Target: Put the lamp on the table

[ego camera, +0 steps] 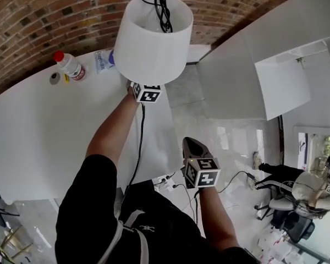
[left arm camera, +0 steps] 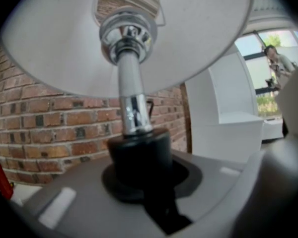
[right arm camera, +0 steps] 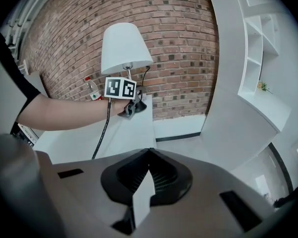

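The lamp (ego camera: 153, 37) has a white shade, a chrome stem (left arm camera: 131, 110) and a black foot (left arm camera: 139, 155). My left gripper (ego camera: 146, 92) is shut on that black foot and holds the lamp upright above the right end of the white table (ego camera: 38, 131). In the right gripper view the lamp (right arm camera: 123, 46) and the left gripper (right arm camera: 128, 107) sit low over the table's far end; I cannot tell whether the foot touches it. The black cord (ego camera: 139, 147) hangs down along the forearm. My right gripper (ego camera: 197, 157) is shut and holds nothing, out over the floor beside the table.
A red-capped bottle (ego camera: 69, 65) and a small round grey thing (ego camera: 55, 78) stand at the table's back edge by the brick wall (ego camera: 55, 15). White cabinets (ego camera: 264, 65) rise to the right. More cables and a plug strip (ego camera: 168, 181) lie on the floor.
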Available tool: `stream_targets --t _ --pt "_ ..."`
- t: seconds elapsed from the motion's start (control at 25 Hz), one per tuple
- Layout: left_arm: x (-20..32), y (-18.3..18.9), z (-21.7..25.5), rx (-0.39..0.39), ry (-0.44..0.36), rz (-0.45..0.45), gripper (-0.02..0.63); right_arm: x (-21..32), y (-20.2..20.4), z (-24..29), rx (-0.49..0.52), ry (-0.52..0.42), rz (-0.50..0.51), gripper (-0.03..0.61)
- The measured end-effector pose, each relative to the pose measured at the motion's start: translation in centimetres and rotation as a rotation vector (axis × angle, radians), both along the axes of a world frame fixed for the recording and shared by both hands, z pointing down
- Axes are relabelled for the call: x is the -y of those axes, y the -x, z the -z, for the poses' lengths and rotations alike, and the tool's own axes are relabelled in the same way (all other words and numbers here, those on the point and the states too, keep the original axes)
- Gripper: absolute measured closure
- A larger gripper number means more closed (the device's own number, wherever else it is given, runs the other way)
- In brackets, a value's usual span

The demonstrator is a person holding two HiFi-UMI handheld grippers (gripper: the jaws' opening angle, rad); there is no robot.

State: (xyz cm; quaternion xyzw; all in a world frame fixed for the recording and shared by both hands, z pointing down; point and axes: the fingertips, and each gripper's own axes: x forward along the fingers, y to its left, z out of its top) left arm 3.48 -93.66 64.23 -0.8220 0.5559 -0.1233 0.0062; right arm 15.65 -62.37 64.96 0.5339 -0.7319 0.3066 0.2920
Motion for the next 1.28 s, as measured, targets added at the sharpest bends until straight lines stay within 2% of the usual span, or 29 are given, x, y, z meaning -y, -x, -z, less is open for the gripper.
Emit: stream_targets --t 0.32,0.52,0.88,1.04,1.2,1.28 --pt "-1.1 -0.4 -0.3 0.033 -0.091 -0.011 0.541 -0.4 -0.1 -0.7 0.021 -0.005 -0.022 0.580" --pt "-1.0 -0.4 -0.3 0.032 -0.090 -0.015 0.532 -0.3 0.0 -0.2 0.030 -0.024 -0.014 0.580" --pt "-2.5 0.6 -3.0 0.108 0.061 0.032 0.435 -1.7 -0.6 0.6 0.037 -0.027 -0.034 0.580" --pt "-4.9 1.3 -4.3 0.107 0.144 0.039 0.336 -2.2 -0.9 1.6 0.059 -0.034 -0.052 0.580" --pt "-8.3 2.9 -4.4 0.147 0.192 0.066 0.331 -2.4 -0.9 2.7 0.070 -0.063 -0.052 0.580" --pt "-10.5 3.8 -4.4 0.139 0.231 0.096 0.345 -2.5 -0.6 3.5 0.085 -0.080 -0.045 0.580"
